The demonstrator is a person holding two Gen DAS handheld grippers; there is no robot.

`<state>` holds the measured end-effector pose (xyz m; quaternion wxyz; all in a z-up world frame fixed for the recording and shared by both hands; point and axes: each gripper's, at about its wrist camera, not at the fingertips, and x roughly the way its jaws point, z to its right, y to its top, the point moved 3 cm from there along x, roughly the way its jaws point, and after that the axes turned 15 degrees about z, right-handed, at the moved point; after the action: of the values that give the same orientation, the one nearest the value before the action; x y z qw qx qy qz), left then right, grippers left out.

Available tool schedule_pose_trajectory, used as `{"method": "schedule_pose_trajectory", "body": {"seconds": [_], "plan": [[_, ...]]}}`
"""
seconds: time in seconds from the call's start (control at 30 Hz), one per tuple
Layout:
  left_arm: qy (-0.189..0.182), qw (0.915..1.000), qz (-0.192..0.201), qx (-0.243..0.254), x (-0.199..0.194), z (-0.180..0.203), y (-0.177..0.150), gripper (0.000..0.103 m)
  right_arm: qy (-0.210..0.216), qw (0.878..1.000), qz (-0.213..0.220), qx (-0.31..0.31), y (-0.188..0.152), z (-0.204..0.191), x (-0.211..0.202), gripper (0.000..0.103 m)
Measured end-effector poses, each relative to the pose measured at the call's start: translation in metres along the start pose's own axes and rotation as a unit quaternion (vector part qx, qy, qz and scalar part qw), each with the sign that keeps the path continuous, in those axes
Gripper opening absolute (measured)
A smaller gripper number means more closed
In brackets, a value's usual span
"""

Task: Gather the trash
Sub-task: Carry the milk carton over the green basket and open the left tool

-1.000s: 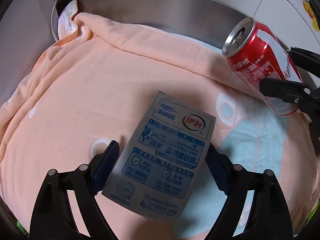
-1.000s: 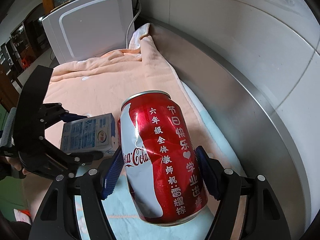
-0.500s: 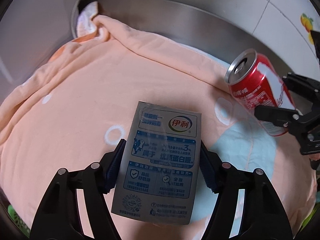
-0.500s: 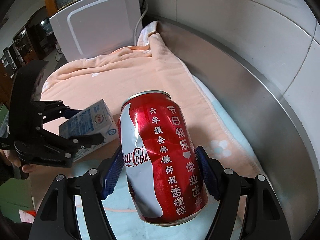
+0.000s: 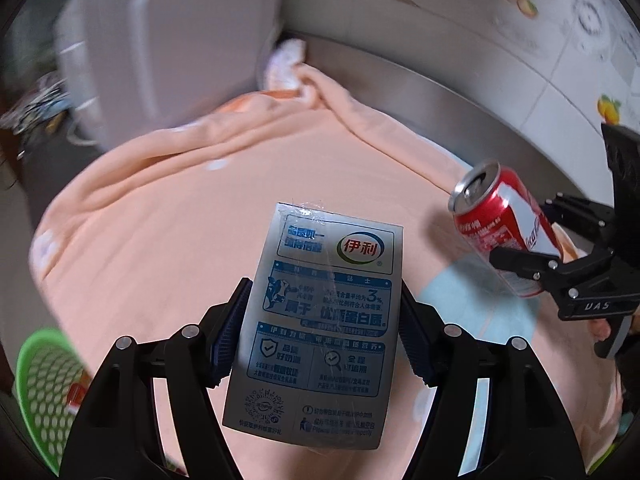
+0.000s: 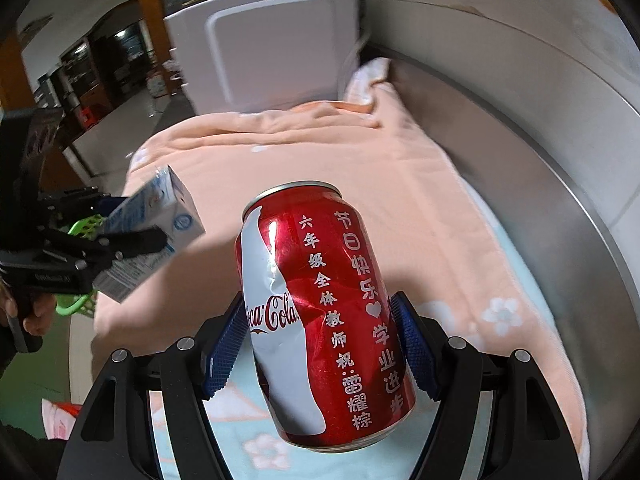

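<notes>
My left gripper (image 5: 320,340) is shut on a grey and blue milk carton (image 5: 320,332), held in the air above the peach blanket (image 5: 180,232). From the right wrist view the same carton (image 6: 152,224) shows at the left, clamped in the left gripper (image 6: 132,220). A dented red cola can (image 6: 324,312) sits between the blue pads of my right gripper (image 6: 320,344), which is shut on it and holds it above the blanket (image 6: 320,152). The left wrist view has the can (image 5: 500,232) at the right, in the right gripper (image 5: 532,240).
A green perforated basket (image 5: 44,376) sits low at the left, also seen as the basket (image 6: 80,304) behind the left gripper. A white appliance (image 6: 272,48) stands at the blanket's far end. A steel rim (image 6: 560,184) and tiled wall border the right side.
The left gripper closed on the carton and lifted it off the blanket, swinging left until the green basket came into view. The right gripper moved along with the can still in its grip.
</notes>
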<state>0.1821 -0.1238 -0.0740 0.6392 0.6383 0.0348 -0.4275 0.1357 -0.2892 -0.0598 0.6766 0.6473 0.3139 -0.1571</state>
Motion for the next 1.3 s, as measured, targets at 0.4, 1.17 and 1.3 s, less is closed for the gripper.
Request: {"method": "schedule_pose_trajectory", "body": {"seconds": [0.4,1.17,1.3], "plan": [[0.116,0.9883,0.054,-0.083,-0.097,-0.088,-0.029,0.067,0.084,0.995,0.002,-0.055,0.013,-0.091,0.019,0.069],[0.287,0.9251,0.033,-0.246,-0.177,-0.243,-0.131,0.067,0.215,0.969,-0.024,-0.120,0.023,-0.246,0.064,0.069],[0.301,0.9188,0.022,-0.254,-0.176,-0.253,-0.142,0.068,0.227,0.966,-0.028,-0.123,0.023,-0.261,0.070,0.069]]}}
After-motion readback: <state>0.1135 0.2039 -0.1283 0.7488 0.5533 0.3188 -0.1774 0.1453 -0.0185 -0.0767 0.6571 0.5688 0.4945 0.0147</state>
